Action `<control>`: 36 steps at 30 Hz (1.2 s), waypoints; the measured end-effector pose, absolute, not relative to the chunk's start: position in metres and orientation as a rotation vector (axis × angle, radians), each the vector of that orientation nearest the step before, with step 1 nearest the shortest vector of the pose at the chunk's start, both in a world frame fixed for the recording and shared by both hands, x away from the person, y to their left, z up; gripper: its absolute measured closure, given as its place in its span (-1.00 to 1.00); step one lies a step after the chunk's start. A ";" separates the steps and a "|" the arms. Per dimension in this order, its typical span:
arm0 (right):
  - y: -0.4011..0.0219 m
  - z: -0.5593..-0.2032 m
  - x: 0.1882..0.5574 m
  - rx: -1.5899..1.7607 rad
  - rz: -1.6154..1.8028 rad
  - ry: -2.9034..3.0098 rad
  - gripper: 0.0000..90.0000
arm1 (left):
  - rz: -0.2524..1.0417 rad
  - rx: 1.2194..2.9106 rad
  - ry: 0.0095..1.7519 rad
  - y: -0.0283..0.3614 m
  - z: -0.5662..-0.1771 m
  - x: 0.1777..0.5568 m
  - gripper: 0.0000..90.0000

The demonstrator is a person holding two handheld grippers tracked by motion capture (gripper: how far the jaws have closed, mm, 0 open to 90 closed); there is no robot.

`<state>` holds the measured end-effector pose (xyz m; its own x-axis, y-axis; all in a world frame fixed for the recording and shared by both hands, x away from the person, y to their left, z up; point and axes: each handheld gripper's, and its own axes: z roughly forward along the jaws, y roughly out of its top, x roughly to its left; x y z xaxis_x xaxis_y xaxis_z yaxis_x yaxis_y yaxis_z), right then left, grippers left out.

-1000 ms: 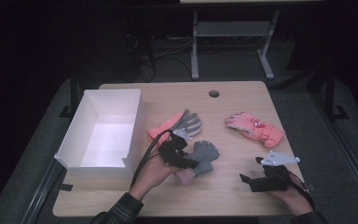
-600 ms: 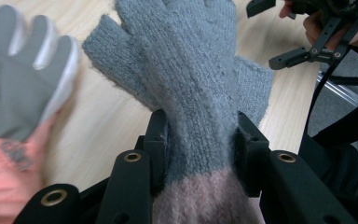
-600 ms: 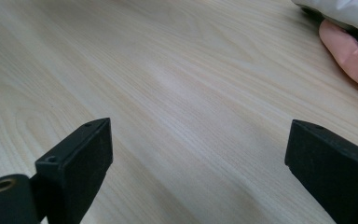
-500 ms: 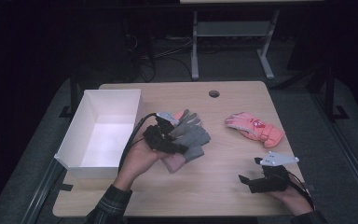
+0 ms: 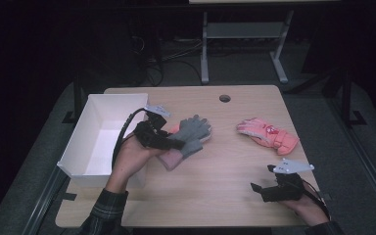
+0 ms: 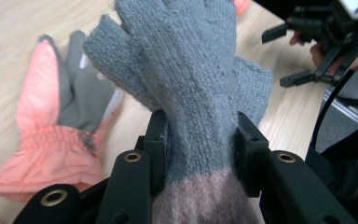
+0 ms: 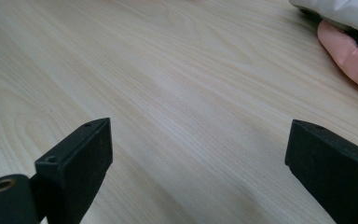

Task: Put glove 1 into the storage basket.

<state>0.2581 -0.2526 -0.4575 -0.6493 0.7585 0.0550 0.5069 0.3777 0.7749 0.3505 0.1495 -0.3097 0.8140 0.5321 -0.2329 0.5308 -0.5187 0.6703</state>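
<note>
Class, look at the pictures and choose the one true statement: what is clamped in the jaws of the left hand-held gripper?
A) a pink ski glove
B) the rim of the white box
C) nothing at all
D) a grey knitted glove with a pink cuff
D: in the left gripper view the left hand-held gripper has both black jaws pressed against the grey knitted glove just above its pink cuff.

Looks like a lab or recording room, dimly lit beyond the pale wooden worktop (image 5: 210,161) with its cable hole (image 5: 224,98). Loose cables (image 5: 164,58) on dark carpet (image 5: 323,122), and a grey metal stand (image 5: 245,36) behind, with camera-bearing tongs (image 5: 257,188) in hand.
</note>
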 end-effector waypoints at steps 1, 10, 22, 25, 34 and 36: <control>-0.253 -0.458 0.258 1.113 1.146 2.331 -0.84 | 0.010 2.212 0.782 0.152 -0.308 0.351 0.43; -0.254 -0.457 0.257 1.131 1.136 2.317 -0.84 | 0.062 2.165 0.843 0.181 -0.299 0.352 0.43; -0.270 -0.458 0.263 1.160 1.163 2.288 -0.84 | 0.175 2.081 0.971 0.236 -0.288 0.345 0.43; -0.269 -0.457 0.265 1.157 1.174 2.282 -0.84 | 0.206 2.053 1.011 0.253 -0.286 0.342 0.43; -0.263 -0.456 0.266 1.124 1.166 2.312 -0.84 | 0.314 2.041 1.134 0.285 -0.293 0.345 0.43; -0.262 -0.456 0.267 1.117 1.168 2.312 -0.84 | 0.334 2.044 1.163 0.291 -0.299 0.349 0.43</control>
